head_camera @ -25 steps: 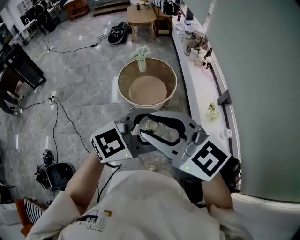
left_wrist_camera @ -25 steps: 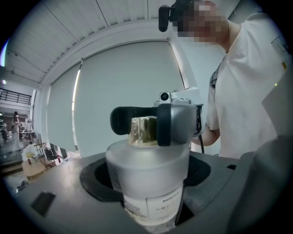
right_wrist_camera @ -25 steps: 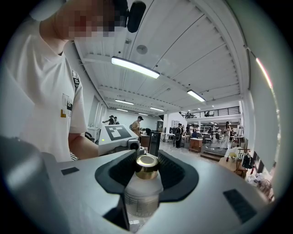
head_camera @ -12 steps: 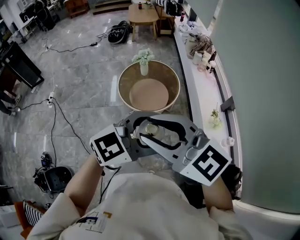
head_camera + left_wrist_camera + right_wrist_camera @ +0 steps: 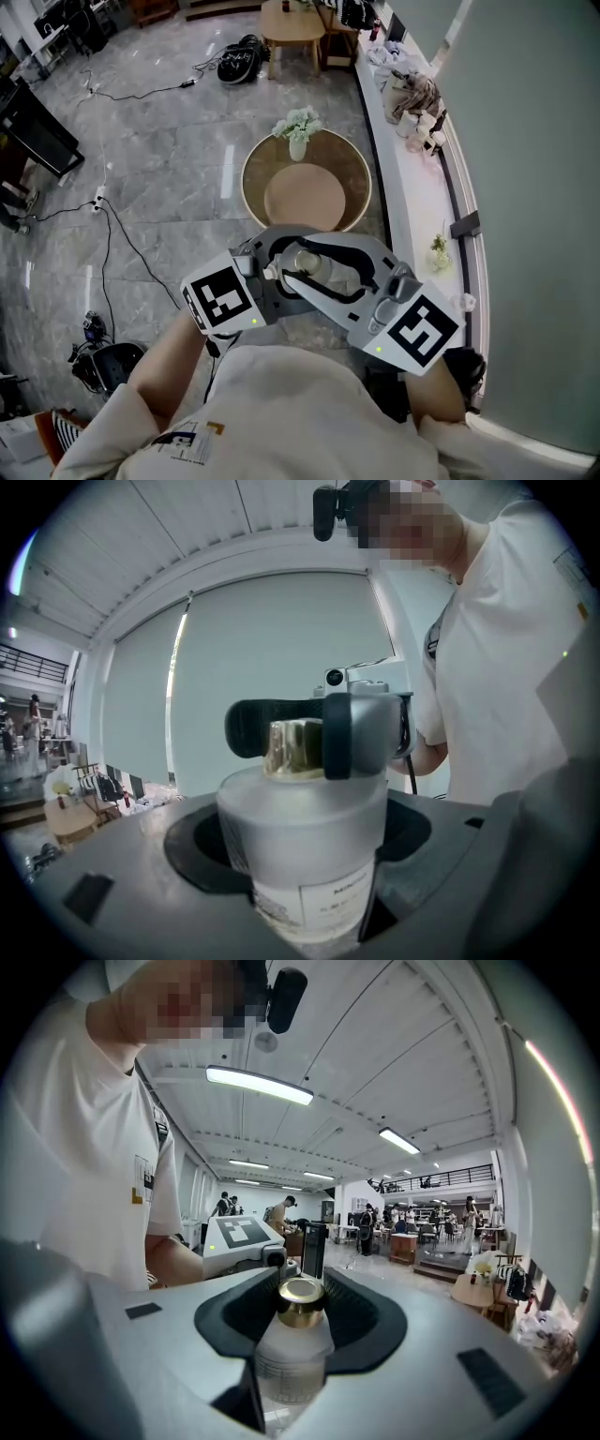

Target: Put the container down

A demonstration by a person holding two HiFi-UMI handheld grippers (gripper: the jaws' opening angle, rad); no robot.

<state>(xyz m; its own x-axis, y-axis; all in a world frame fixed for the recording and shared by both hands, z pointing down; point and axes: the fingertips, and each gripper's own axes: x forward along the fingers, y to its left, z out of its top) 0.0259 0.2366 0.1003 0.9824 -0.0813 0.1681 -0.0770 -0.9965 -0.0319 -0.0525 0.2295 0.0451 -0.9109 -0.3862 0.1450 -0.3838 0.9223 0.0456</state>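
Observation:
A frosted glass bottle (image 5: 307, 260) with a gold cap (image 5: 300, 1301) hangs in the air in front of my chest, over the grey stone floor. Both grippers close round it from opposite sides. My left gripper (image 5: 314, 253) comes in from the left and is shut on the bottle's wide body (image 5: 305, 846). My right gripper (image 5: 298, 269) comes in from the right and is shut on the bottle (image 5: 292, 1358) lower down, with the cap standing free between its black pads. In the left gripper view the right gripper's jaws flank the cap (image 5: 292, 747).
A round wooden table (image 5: 349, 178) with a vase of white flowers (image 5: 298, 131) stands just ahead. A long white ledge (image 5: 412, 202) with small items runs along the right wall. Cables (image 5: 112, 234) trail over the floor at left. A small wooden table (image 5: 291, 19) stands farther back.
Both grippers keep the same hold on the bottle. The head view has drifted, so the round table and the flowers sit slightly lower and more to the right in it.

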